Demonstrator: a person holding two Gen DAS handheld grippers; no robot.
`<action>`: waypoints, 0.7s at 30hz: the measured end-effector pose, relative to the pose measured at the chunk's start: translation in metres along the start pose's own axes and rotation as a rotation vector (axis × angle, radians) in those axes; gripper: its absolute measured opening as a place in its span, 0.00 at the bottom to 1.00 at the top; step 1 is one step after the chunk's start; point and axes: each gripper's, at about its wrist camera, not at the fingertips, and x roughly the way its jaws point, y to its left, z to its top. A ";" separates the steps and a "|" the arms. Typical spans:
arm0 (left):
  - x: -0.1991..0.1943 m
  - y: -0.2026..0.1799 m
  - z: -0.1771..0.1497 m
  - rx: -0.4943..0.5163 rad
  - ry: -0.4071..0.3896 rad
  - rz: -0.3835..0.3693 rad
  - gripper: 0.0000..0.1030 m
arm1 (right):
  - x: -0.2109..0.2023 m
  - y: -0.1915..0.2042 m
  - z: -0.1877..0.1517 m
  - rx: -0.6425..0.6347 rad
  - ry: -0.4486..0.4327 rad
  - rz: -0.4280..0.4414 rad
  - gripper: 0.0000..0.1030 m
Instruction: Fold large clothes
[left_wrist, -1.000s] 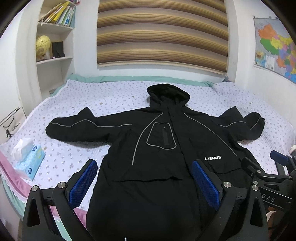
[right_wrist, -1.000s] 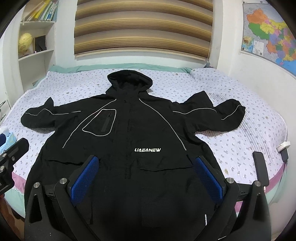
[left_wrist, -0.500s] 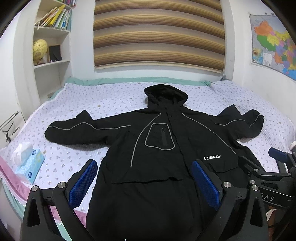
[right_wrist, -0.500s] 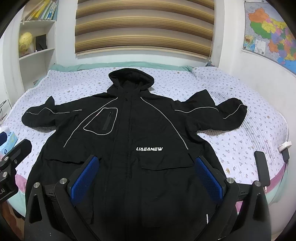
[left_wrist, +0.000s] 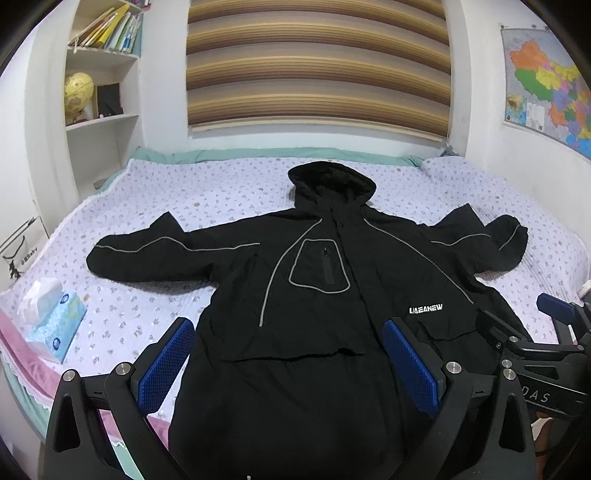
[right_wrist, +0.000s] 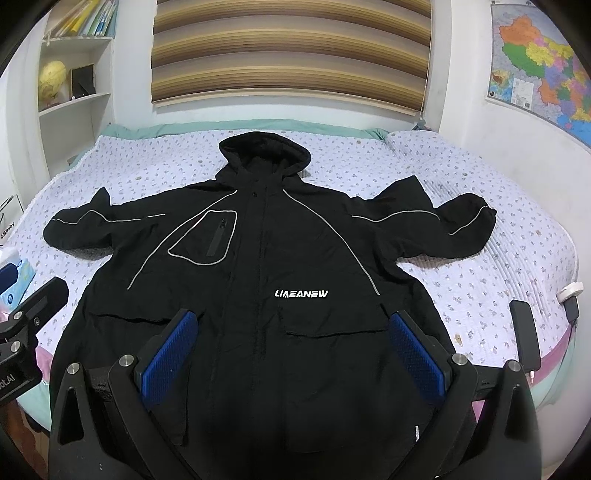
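A large black hooded jacket (left_wrist: 332, 295) with grey piping and white lettering lies flat, front up, on the bed, sleeves spread to both sides; it also shows in the right wrist view (right_wrist: 288, 258). My left gripper (left_wrist: 288, 354) is open and empty, held above the jacket's lower left part. My right gripper (right_wrist: 291, 350) is open and empty above the jacket's hem at the middle. The right gripper's body shows at the right of the left wrist view (left_wrist: 535, 350).
The bed (left_wrist: 184, 206) has a lilac flowered cover with a pink and green edge. A blue tissue box (left_wrist: 55, 325) lies at its left front corner. A black phone (right_wrist: 524, 332) and a white charger (right_wrist: 570, 291) lie at its right edge. Shelves (left_wrist: 99, 74) stand at the back left.
Both grippers have risen and pulled back slightly, so the jacket sits a little lower and more fully in view. Both stay open; the jacket has not moved.
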 end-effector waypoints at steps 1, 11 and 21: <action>0.000 0.000 0.000 0.000 0.000 0.000 0.99 | 0.000 0.000 0.000 0.000 -0.001 0.000 1.00; 0.004 0.002 -0.002 -0.004 0.008 0.000 0.99 | 0.003 0.001 -0.002 0.004 0.009 0.002 1.00; 0.013 0.010 -0.005 -0.013 0.023 0.002 0.99 | 0.013 0.011 -0.002 -0.002 0.027 0.018 1.00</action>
